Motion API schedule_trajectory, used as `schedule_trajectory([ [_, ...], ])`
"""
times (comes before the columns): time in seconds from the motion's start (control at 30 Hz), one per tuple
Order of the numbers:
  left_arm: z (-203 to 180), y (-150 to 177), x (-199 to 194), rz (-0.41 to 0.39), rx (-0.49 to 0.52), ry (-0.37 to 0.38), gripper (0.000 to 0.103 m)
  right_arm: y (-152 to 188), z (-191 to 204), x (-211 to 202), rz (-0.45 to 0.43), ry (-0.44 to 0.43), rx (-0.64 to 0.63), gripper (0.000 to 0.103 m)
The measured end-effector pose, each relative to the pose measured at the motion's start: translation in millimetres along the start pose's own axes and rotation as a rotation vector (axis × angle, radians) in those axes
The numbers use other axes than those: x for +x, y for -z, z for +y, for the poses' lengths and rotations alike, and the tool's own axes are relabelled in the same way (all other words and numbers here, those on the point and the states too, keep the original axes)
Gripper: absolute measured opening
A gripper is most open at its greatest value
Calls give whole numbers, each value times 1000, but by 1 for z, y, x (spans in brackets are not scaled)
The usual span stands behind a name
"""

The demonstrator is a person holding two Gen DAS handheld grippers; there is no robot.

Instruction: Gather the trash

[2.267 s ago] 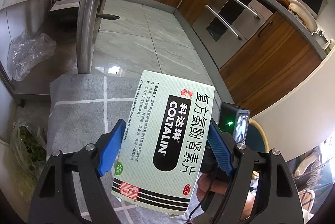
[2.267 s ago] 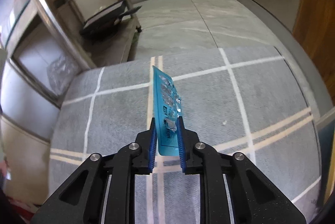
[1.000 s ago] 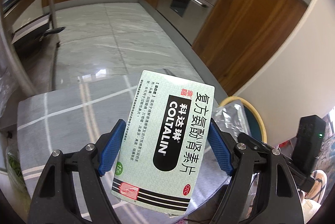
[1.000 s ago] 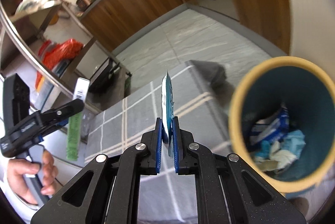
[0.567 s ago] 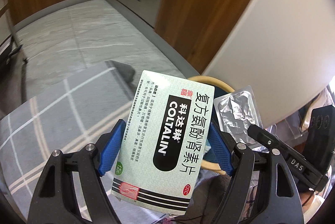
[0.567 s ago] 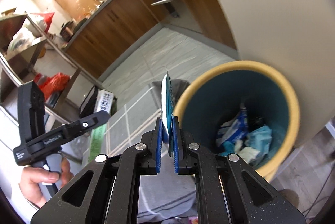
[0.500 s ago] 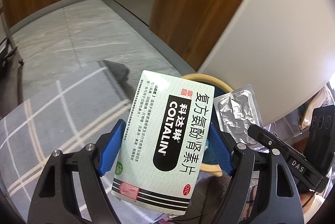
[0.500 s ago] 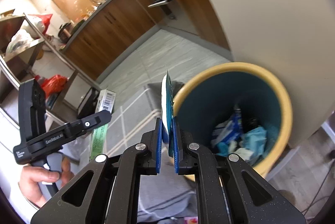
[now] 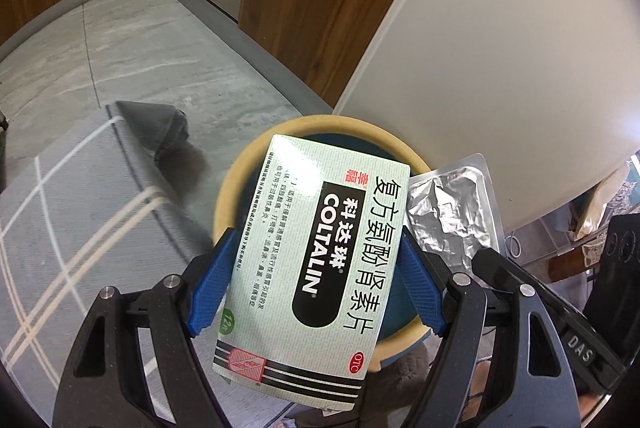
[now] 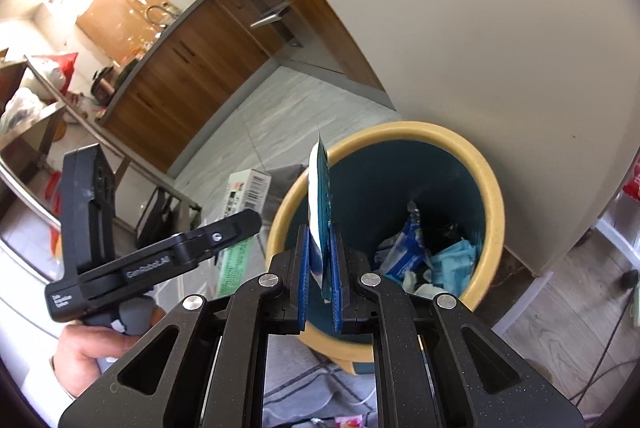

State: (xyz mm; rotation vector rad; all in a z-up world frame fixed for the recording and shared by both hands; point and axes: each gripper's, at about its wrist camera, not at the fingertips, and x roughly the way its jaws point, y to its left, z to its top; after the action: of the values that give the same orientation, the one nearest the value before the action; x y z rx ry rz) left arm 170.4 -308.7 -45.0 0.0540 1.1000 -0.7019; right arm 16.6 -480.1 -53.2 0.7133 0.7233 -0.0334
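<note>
Left gripper point(image 9: 316, 284), jaws clamped on a pale green medicine box point(image 9: 316, 268) printed COLTALIN, held over a yellow-rimmed teal trash bin point(image 9: 236, 180). Right gripper point(image 10: 320, 268), at the box's 3 o'clock, jaws closed on a blister pack point(image 10: 320, 188), edge-on, above the bin's rim. The bin holds blue wrappers and crumpled tissue point(image 10: 452, 256).

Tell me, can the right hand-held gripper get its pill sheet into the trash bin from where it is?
Probably yes. The right hand-held gripper holds the pill sheet over the near rim of the open trash bin, with nothing covering its mouth.
</note>
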Motion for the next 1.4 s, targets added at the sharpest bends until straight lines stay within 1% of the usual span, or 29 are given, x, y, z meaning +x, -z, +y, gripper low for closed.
schedule_trajectory([
  [0.23, -3, -12, 43, 32, -12, 14, 77, 0, -11, 5, 15, 37, 22, 10],
  [0.4, -7, -14, 58, 46, -16, 27, 77, 0, -24, 13, 39, 59, 44, 11],
  [0.53, -6, -14, 63, 60, -26, 34, 78, 0, -33, 20, 62, 76, 56, 11],
  [0.6, -5, -15, 63, 55, -33, 34, 84, 0, -36, 24, 73, 79, 58, 12],
  [0.63, -6, -15, 62, 49, -35, 32, 86, 0, -36, 24, 74, 83, 59, 14],
  [0.73, -4, -16, 56, 38, -39, 38, 86, -1, -40, 24, 73, 81, 59, 19],
  [0.87, 1, -16, 42, 13, -53, 40, 86, -2, -38, 19, 52, 87, 43, 23],
  [0.97, 1, -16, 26, -26, -54, 31, 87, -3, -34, 10, 31, 99, 12, 32],
  [1.0, 1, -15, 21, -41, -48, 20, 87, -3, -32, 8, 25, 103, -1, 37],
  [1.03, -1, -14, 12, -71, -36, 0, 87, -3, -31, 5, 19, 107, -16, 42],
  [1.1, -5, -9, -3, -134, -23, -34, 90, -2, -25, -3, -1, 120, -57, 49],
  [1.17, -6, -3, -16, -180, -22, -56, 93, -1, -19, -10, -17, 131, -96, 54],
  [1.23, -6, 2, -28, -229, -25, -71, 95, 0, -13, -16, -31, 141, -131, 62],
  [1.3, -9, 7, -38, -258, -17, -73, 96, 3, -6, -25, -57, 156, -177, 68],
  [1.4, -12, 19, -51, -287, -9, -94, 97, 6, 2, -36, -87, 177, -236, 73],
])
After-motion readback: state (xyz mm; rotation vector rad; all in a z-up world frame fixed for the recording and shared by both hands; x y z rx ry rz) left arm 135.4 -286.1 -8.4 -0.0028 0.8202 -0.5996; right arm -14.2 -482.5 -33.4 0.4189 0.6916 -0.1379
